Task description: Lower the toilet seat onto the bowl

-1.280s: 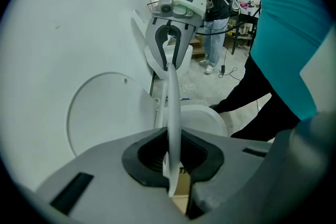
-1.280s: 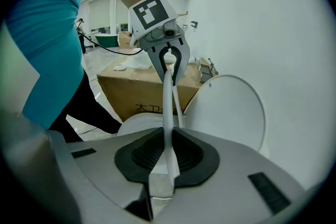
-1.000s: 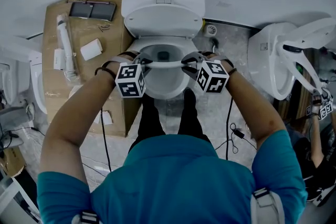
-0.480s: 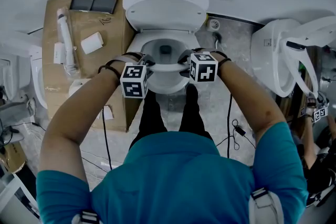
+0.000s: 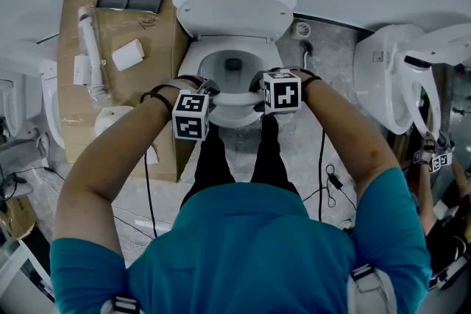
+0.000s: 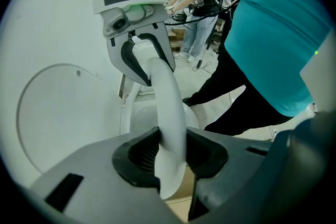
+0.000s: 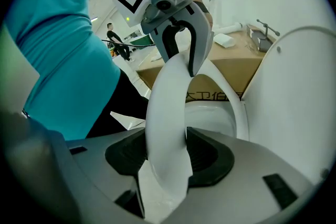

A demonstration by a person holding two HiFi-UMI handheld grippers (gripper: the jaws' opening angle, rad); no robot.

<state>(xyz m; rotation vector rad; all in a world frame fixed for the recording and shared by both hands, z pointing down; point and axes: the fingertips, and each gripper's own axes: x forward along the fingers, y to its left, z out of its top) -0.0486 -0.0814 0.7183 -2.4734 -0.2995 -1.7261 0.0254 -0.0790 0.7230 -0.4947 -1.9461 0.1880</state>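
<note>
A white toilet stands below me with its lid [image 5: 234, 15] upright against the tank. The seat ring [image 5: 235, 96] lies low over the bowl [image 5: 234, 118], its front arc between my hands. My left gripper [image 5: 210, 90] has the seat's [image 6: 169, 107] front left between its jaws, which have just been opening; the pads stand close beside it. My right gripper [image 5: 257, 87] straddles the seat [image 7: 165, 113] at the front right, and its jaws have just been opening too. Each gripper view shows the other gripper on the ring: the right gripper [image 6: 142, 63] and the left gripper [image 7: 178, 47].
A cardboard box [image 5: 110, 84] with a tube, a small white box and dark devices sits left of the toilet. A second toilet [image 5: 386, 84] stands at the right, with another person [image 5: 434, 158] beside it. Cables [image 5: 324, 173] trail on the floor by my legs.
Both grippers have come down and toward me with the seat's front edge, and the seat now lies lower over the bowl. The right gripper's marker cube has tipped more steeply downward.
</note>
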